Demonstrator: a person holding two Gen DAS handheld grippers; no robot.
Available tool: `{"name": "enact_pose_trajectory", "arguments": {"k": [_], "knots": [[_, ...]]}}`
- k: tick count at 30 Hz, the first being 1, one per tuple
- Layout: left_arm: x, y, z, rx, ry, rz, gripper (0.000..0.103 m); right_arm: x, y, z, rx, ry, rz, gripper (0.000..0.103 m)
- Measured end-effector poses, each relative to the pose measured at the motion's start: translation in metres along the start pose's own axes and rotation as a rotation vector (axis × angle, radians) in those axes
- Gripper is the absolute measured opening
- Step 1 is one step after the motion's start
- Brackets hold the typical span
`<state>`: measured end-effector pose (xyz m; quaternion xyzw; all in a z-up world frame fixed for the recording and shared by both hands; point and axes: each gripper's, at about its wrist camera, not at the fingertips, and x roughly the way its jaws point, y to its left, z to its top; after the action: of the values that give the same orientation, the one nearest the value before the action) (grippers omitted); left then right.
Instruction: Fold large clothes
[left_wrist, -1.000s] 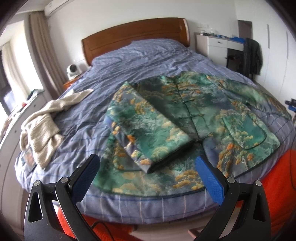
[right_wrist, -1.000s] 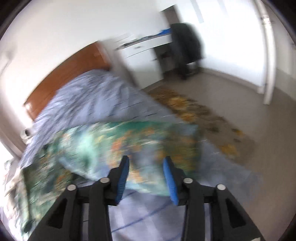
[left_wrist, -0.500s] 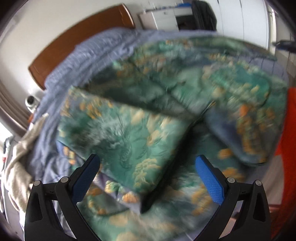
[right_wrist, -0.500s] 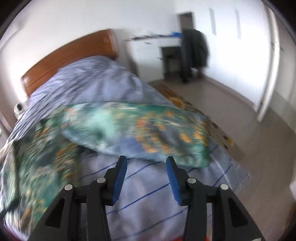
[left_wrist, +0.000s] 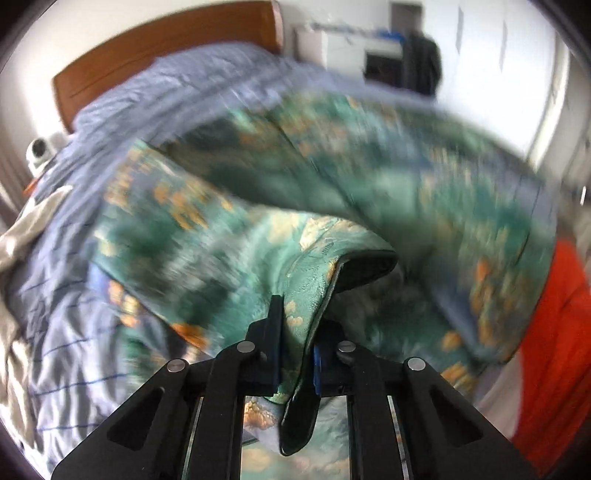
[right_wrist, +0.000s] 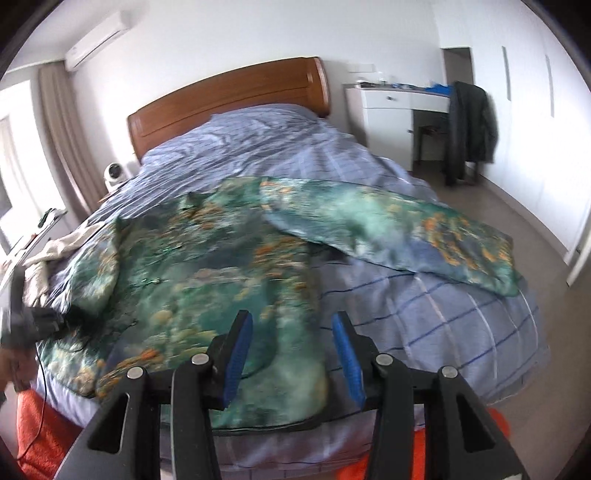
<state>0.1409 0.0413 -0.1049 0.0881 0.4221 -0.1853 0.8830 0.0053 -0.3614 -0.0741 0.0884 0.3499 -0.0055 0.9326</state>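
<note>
Left fingers are gripping the jacket's cuff while the right ones are hanging parted over its hem.

In the left wrist view, the left gripper (left_wrist: 295, 354) is clamping its fingers on the dark-trimmed sleeve cuff (left_wrist: 332, 273) of the green brocade jacket (left_wrist: 388, 177), which is filling mid-frame, blurred, on the bed (left_wrist: 177, 77). In the right wrist view, the right gripper (right_wrist: 293, 358) is holding its fingers apart, gripping nothing, above the hem at lower centre; only this view is showing the other sleeve (right_wrist: 388, 229) sprawling toward the right over the blue checked cover. The padded cloth is probably soft, slick and fairly weighty, so bound edges are offering the surest hold.
</note>
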Motion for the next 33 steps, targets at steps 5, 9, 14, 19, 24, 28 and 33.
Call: {"name": "enact_pose_trajectory", "arguments": {"k": [5, 9, 14, 19, 24, 28, 33], "knots": [[-0.07, 0.072, 0.025, -0.145, -0.138, 0.079, 0.011, -0.001, 0.019, 0.005, -0.048, -0.011, 0.032, 0.046], [-0.118, 0.151, 0.022, -0.313, -0.211, 0.245, 0.011, -0.002, 0.027, 0.007, -0.048, -0.009, 0.049, 0.046], [-0.149, 0.258, -0.032, -0.634, -0.211, 0.455, 0.027, -0.008, 0.031, 0.007, -0.049, -0.016, 0.064, 0.046], [-0.143, 0.302, -0.104, -0.834, -0.089, 0.622, 0.029, -0.008, 0.031, 0.006, -0.045, -0.009, 0.063, 0.046], [-0.129, 0.235, -0.128, -0.751, -0.035, 0.448, 0.055, 0.0, 0.017, 0.003, -0.021, 0.043, 0.045, 0.065], [-0.101, 0.136, -0.122, -0.602, 0.003, 0.186, 0.089, 0.018, -0.005, -0.003, 0.003, 0.142, 0.044, 0.067], [-0.039, 0.068, -0.117, -0.55, 0.113, -0.047, 0.089, 0.054, -0.042, -0.01, 0.09, 0.288, 0.122, 0.067]]}}
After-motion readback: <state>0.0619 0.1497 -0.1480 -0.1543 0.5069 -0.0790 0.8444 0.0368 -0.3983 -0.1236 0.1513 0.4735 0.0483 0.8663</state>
